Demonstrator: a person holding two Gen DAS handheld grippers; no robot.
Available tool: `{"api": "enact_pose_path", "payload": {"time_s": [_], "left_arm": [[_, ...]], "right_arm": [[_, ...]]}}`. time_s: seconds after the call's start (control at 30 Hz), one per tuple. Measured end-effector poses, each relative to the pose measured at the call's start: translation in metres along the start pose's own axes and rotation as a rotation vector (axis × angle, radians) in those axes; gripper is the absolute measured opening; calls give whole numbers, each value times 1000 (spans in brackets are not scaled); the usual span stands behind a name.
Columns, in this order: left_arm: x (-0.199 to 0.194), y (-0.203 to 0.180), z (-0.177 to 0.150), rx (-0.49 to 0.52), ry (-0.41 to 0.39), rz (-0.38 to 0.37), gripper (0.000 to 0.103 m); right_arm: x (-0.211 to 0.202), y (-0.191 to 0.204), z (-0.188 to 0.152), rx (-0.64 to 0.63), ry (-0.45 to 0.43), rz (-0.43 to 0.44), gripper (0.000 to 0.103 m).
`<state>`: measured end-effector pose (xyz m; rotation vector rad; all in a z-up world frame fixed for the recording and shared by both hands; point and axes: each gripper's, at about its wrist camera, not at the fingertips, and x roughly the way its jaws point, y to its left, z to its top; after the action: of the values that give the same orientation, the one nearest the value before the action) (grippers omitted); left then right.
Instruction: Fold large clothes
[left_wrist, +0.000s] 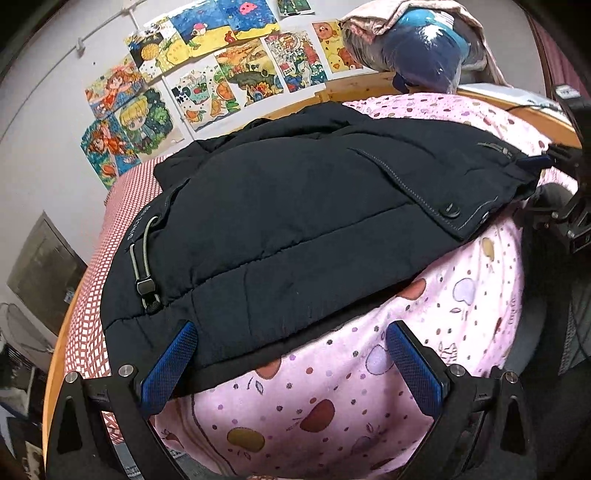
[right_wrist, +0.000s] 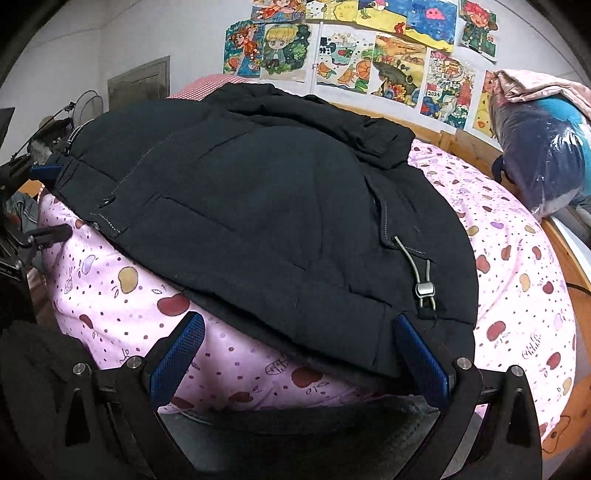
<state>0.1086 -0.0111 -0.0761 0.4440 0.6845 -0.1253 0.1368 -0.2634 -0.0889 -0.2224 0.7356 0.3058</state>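
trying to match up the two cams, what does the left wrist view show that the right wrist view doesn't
Only the left wrist view: the jacket's dark round snap button and white lettering along its hem.

Only the right wrist view: a round wire fan by the wall.

Both: the black quilted puffer jacket on the pink fruit-print blanket, the colourful drawings on the wall, and each view's own open blue-padded tongs at the hem.

Matt quilted cloth jacket (left_wrist: 295, 229) lies on a soft printed fleece blanket (left_wrist: 369, 398), beside a glossy plastic bag (right_wrist: 543, 162).
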Motion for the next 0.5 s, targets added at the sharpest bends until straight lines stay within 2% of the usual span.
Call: {"api": "enact_pose_path", "payload": {"time_s": [0.13,0.37,0.5], "left_arm": [[5,-5,-1,6,-8,33,103],[7,-15,-6,24,-39,99,103],[4,-13,-5,6,-56,104,103]], "right_arm": [[4,-3,2,12,18,-8,101],[17,0,4,-8,84,-83,101],[13,4,8,-9,71,-128,101]]}}
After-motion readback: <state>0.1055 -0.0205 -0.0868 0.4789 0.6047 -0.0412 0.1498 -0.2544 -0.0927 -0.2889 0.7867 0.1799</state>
